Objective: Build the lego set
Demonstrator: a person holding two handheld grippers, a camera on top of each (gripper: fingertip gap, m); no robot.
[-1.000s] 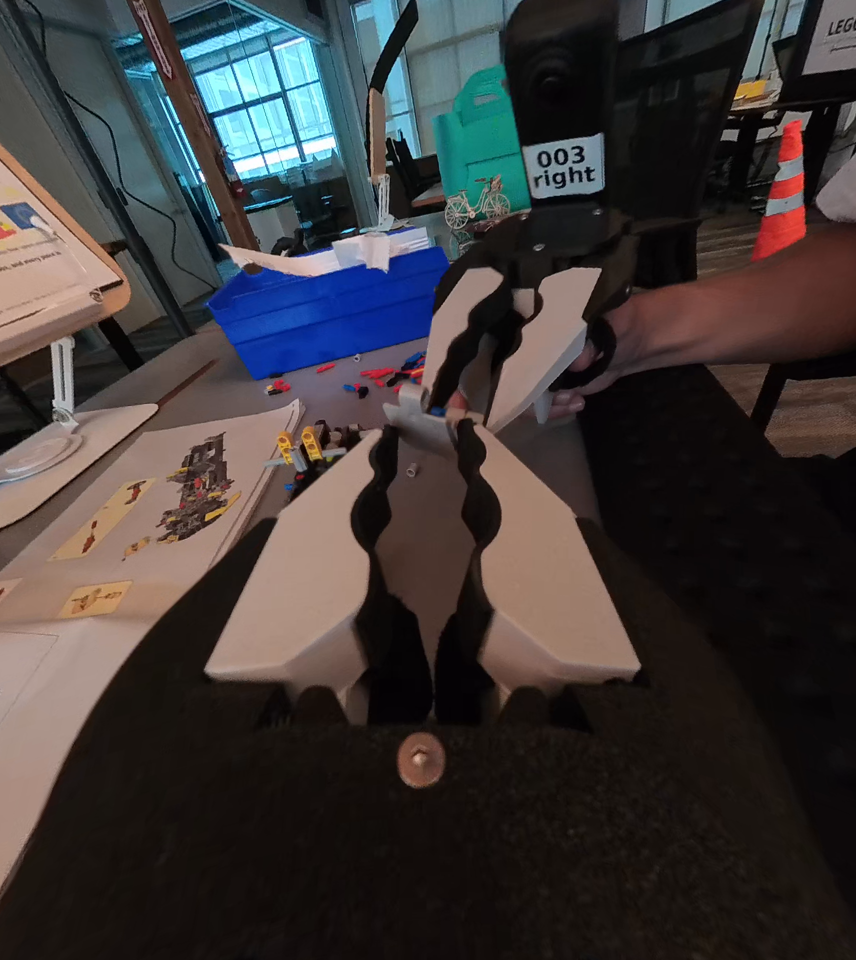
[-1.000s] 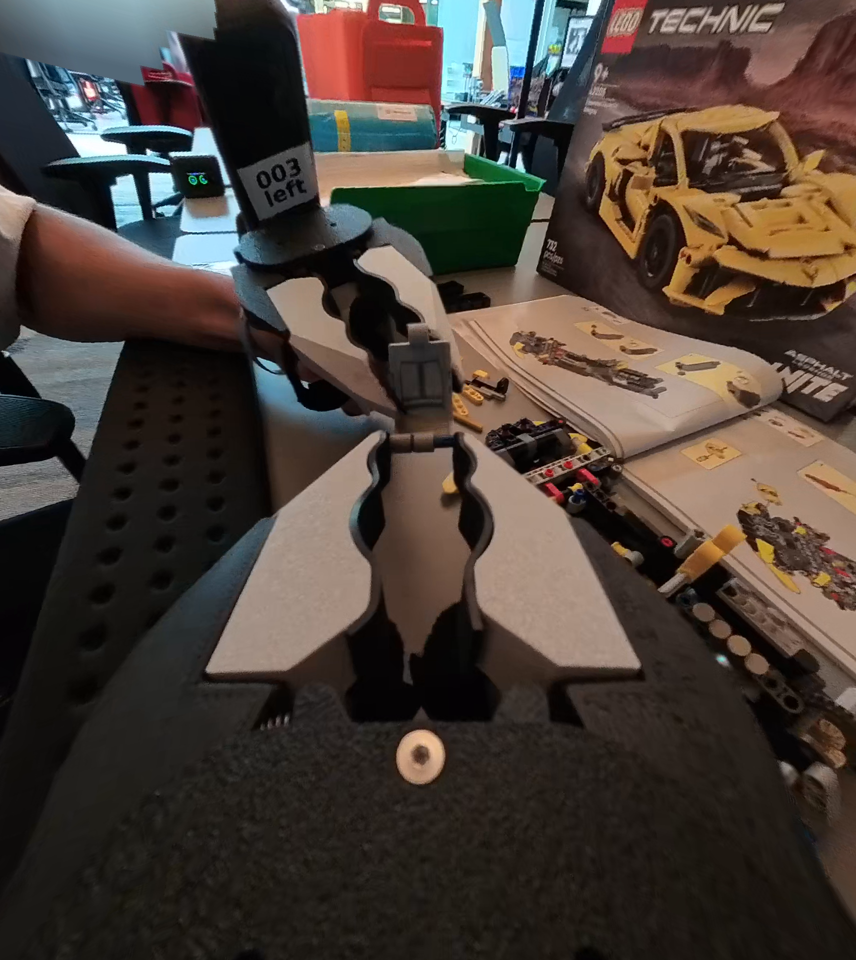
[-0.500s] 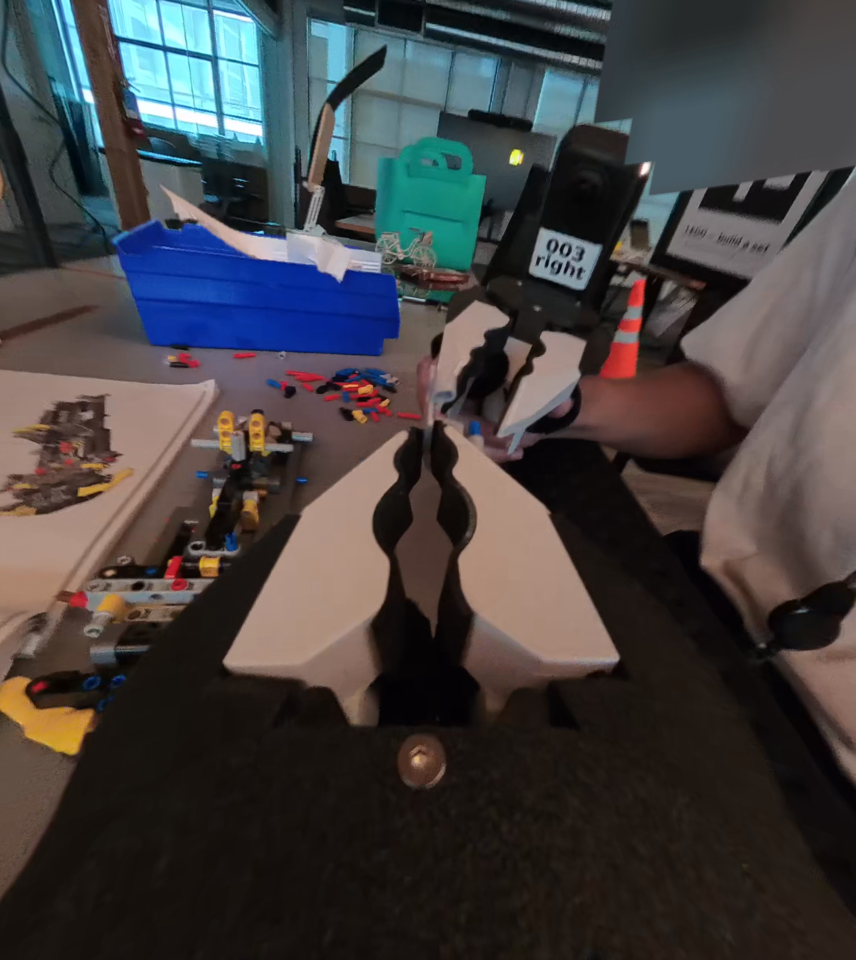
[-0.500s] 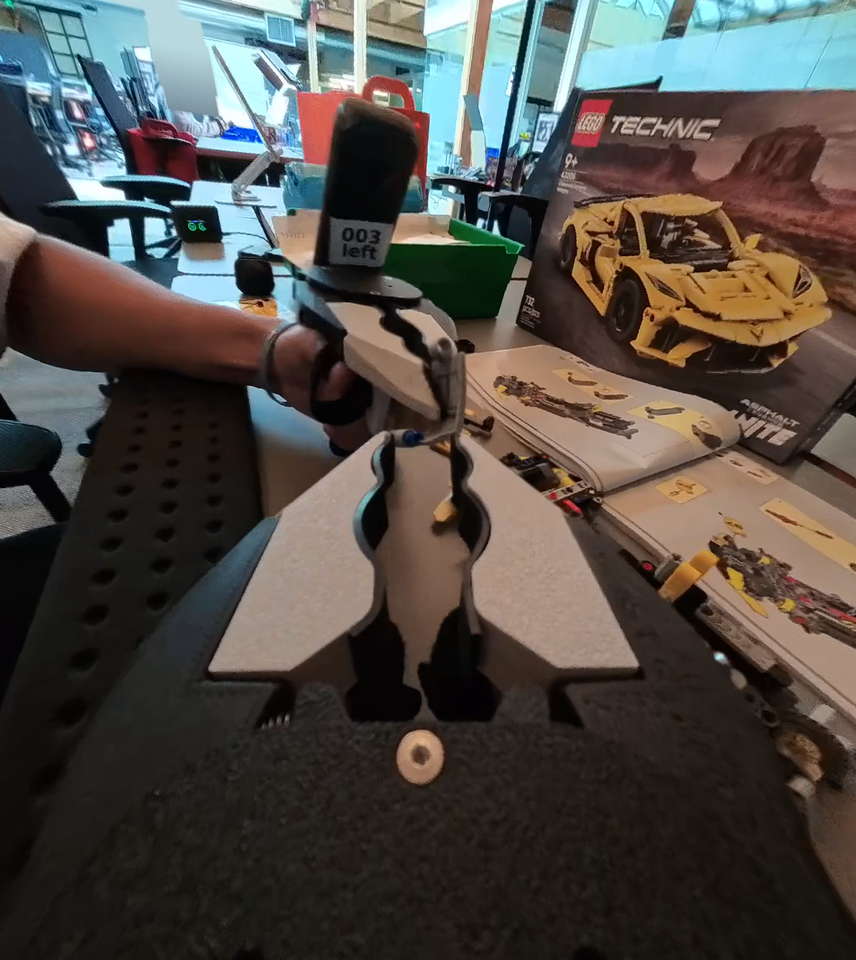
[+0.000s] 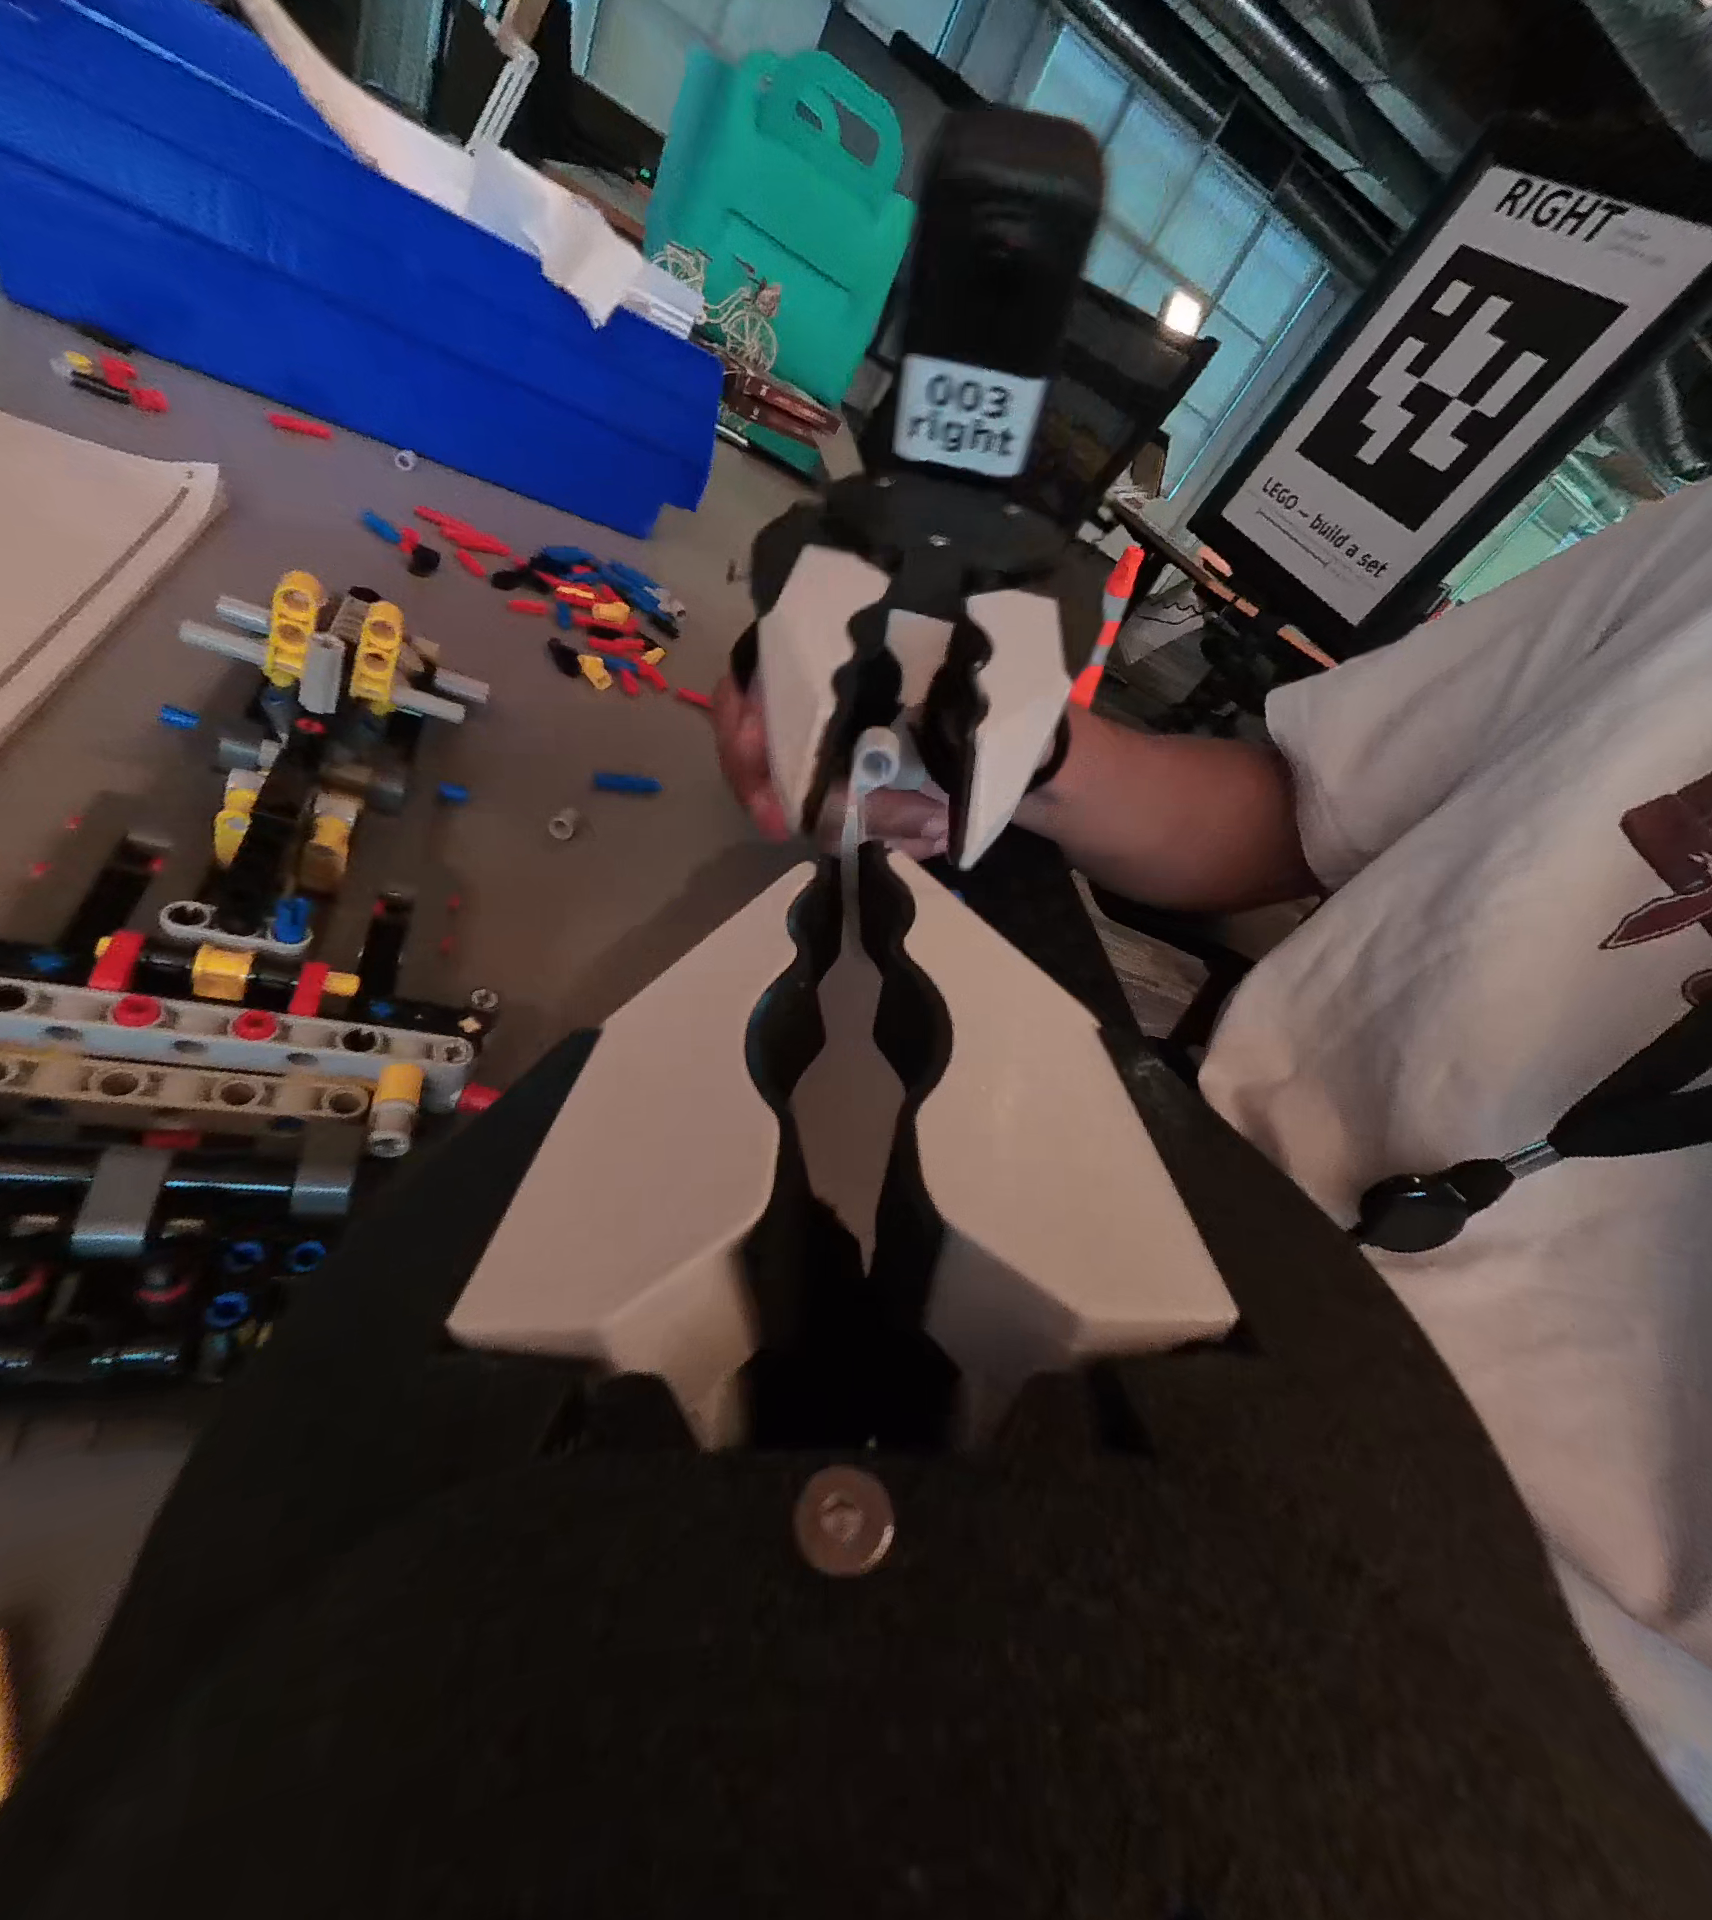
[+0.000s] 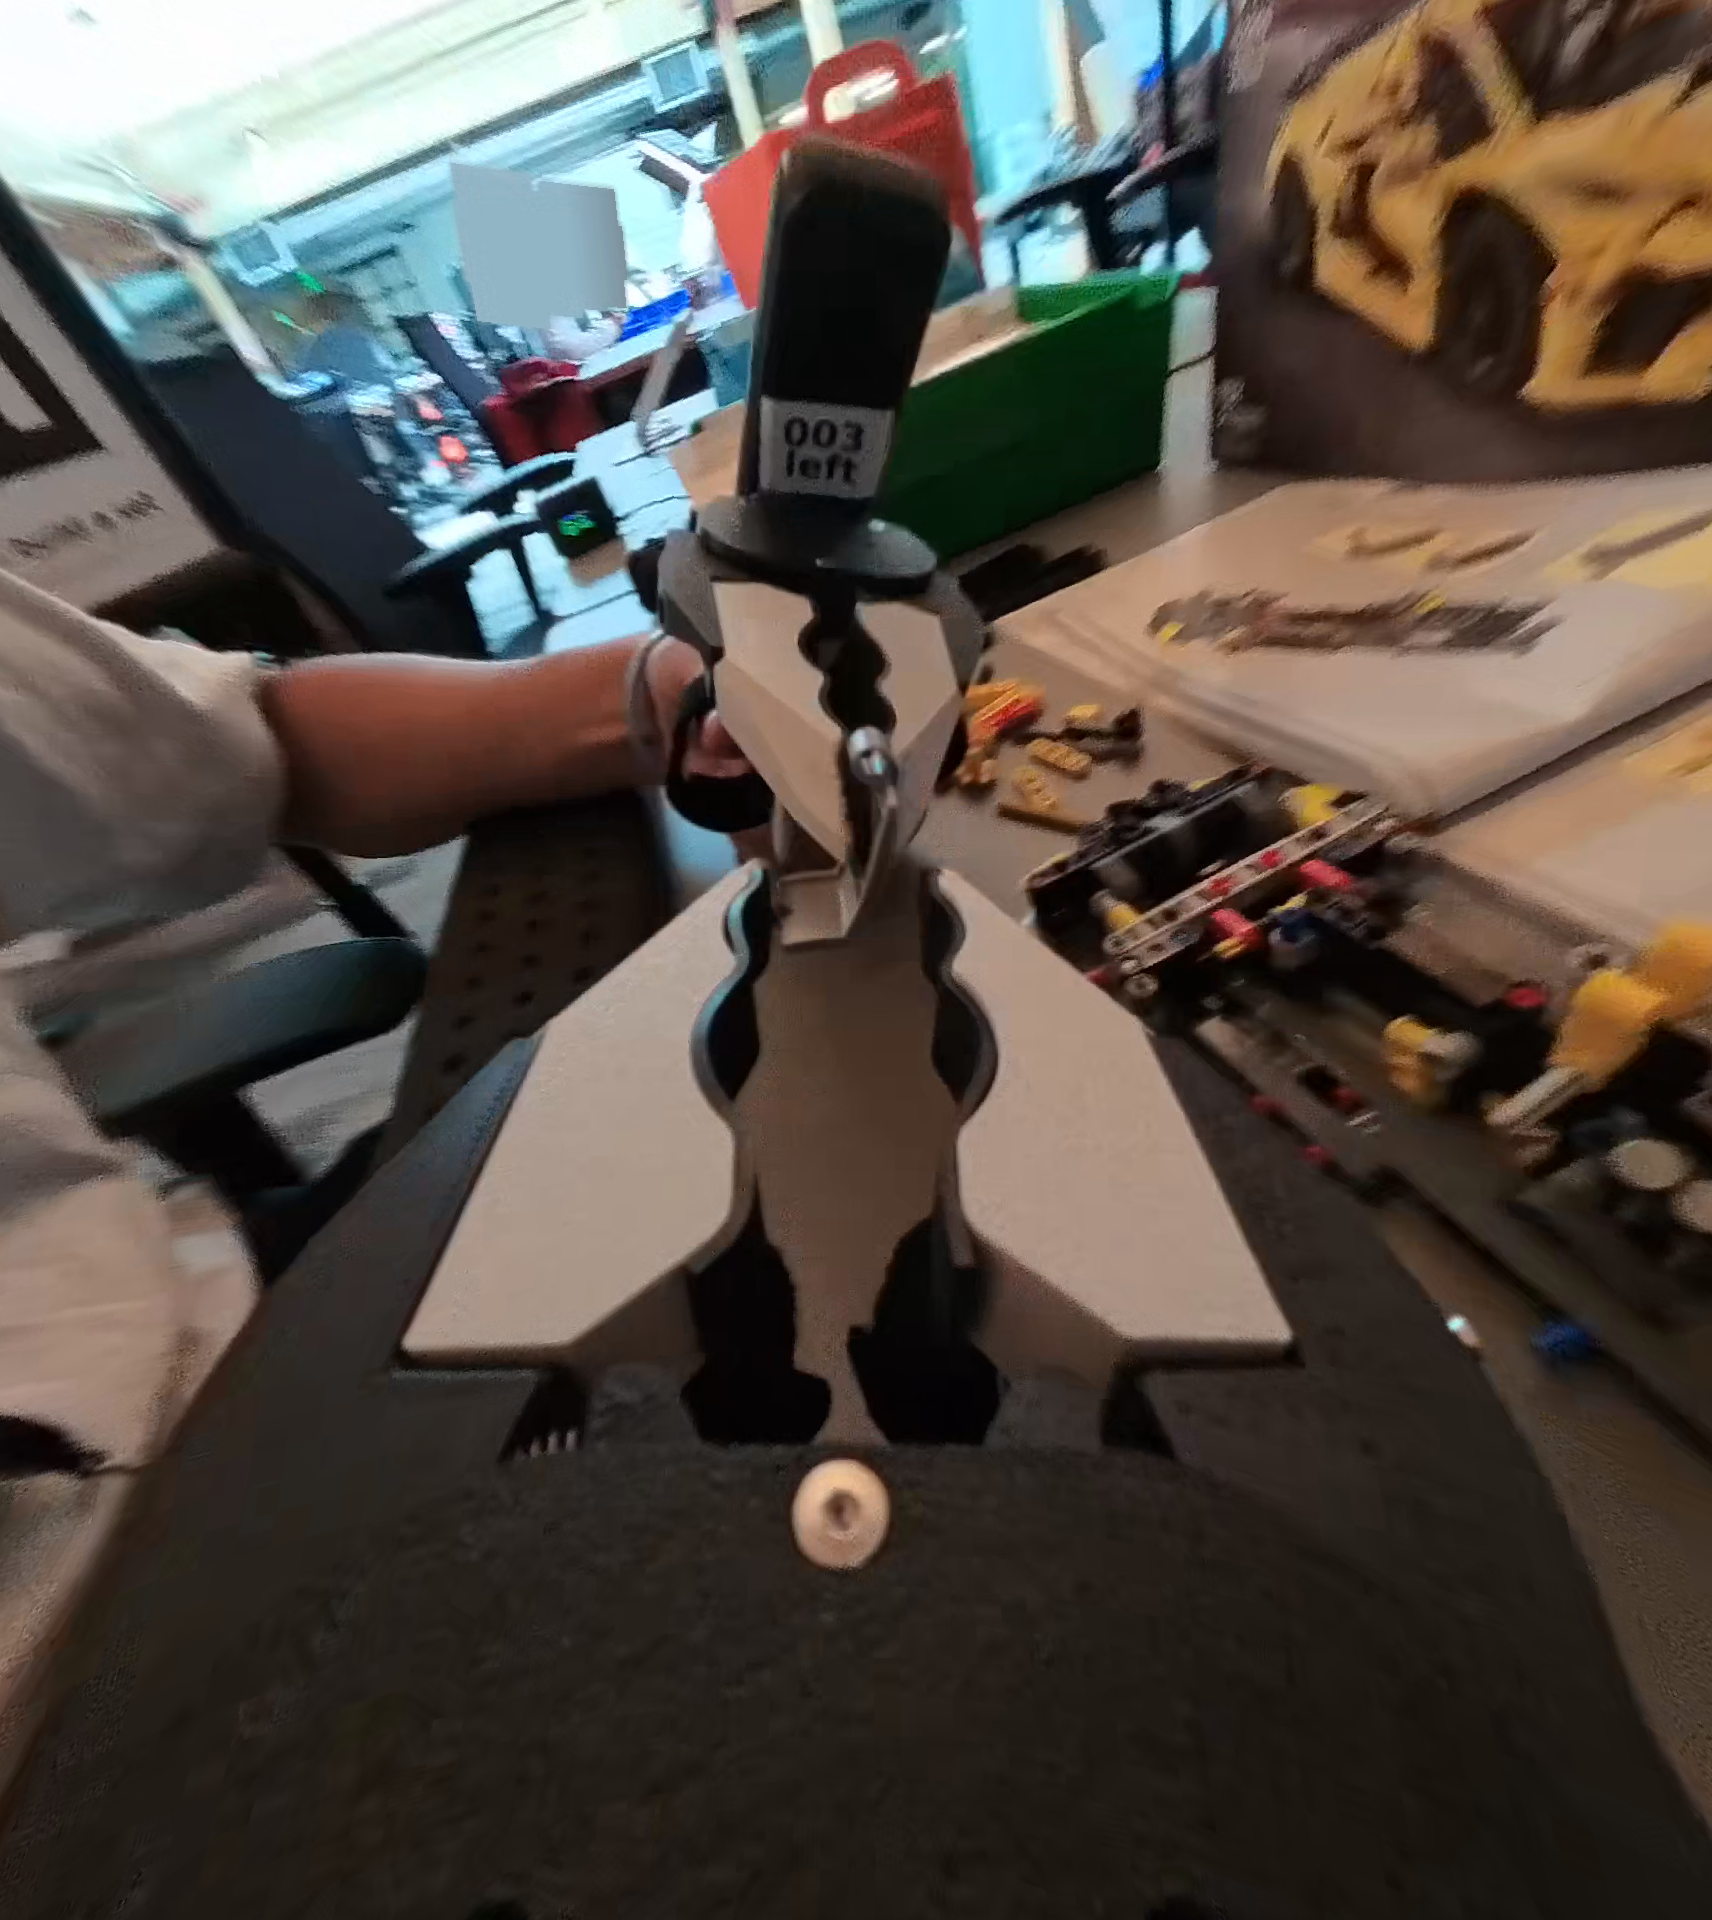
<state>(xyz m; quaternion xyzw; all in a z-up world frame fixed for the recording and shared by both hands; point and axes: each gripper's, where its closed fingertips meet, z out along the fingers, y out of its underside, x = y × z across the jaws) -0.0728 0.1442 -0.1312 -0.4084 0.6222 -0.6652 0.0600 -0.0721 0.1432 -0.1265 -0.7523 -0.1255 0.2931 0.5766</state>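
left gripper [image 5: 857, 868] pinches a thin grey piece [image 5: 862, 800], right gripper [image 6: 847, 899] grips its far end at 12 o'clock; mid-air joining step, needing steady alignment.

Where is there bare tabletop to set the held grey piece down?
Bare grey table lies between the half-built chassis, the scattered small pins and the left gripper. A second strip runs along the blue bin. Crowded: around the chassis and beside the instruction booklets.
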